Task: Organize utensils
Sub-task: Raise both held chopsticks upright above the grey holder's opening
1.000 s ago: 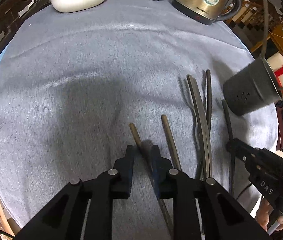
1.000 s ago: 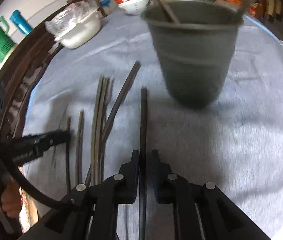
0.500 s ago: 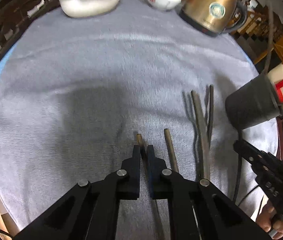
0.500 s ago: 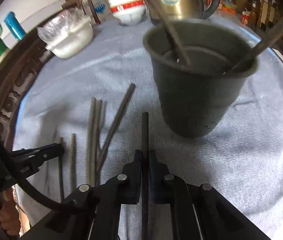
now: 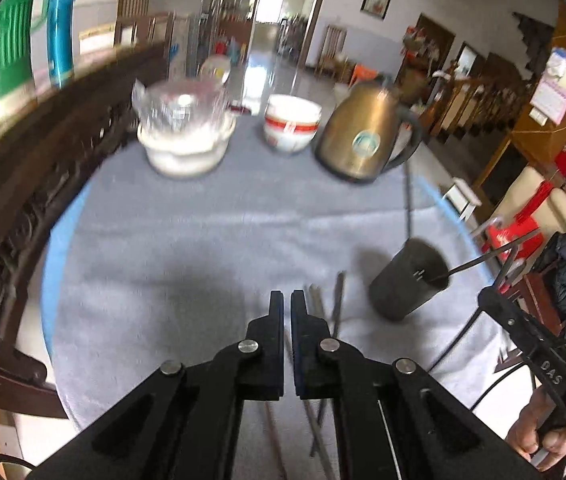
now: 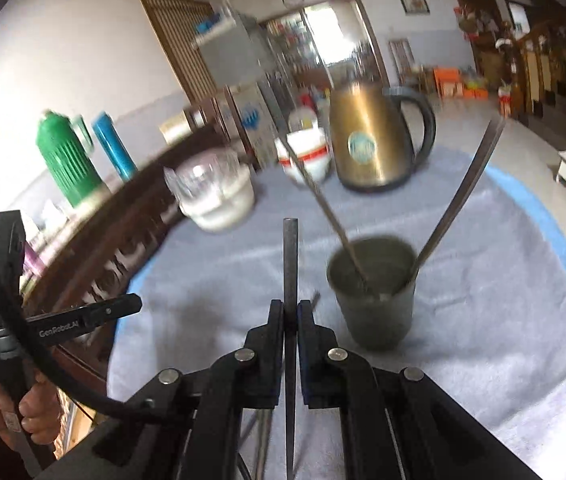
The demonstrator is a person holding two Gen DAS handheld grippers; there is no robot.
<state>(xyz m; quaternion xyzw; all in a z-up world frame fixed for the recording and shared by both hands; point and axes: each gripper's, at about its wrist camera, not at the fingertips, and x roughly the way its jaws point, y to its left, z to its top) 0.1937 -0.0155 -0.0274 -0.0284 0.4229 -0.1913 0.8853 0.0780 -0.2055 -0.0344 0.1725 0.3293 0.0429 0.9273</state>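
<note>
Right gripper (image 6: 290, 312): now pinching a chopstick (image 6: 290, 248) at mid-length, its free end sticking forward above the cloth (image 6: 483, 300), just left of the cup (image 6: 375, 300).
Left gripper (image 5: 287, 312): jaws nearly together; a thin stick seems to run between and below them, but whether they grip it I cannot tell.
Loose chopsticks (image 5: 337, 300): lying on the cloth between the left gripper and the cup.
Cup: dark, upright, two chopsticks already leaning inside.
Handling: judged light, stiff, slim and smooth, so apt to twist or slide in the pads.
Where to hold: near the middle, squarely across, so neither end droops.
Risk: the light cup may tip if nudged.
</note>
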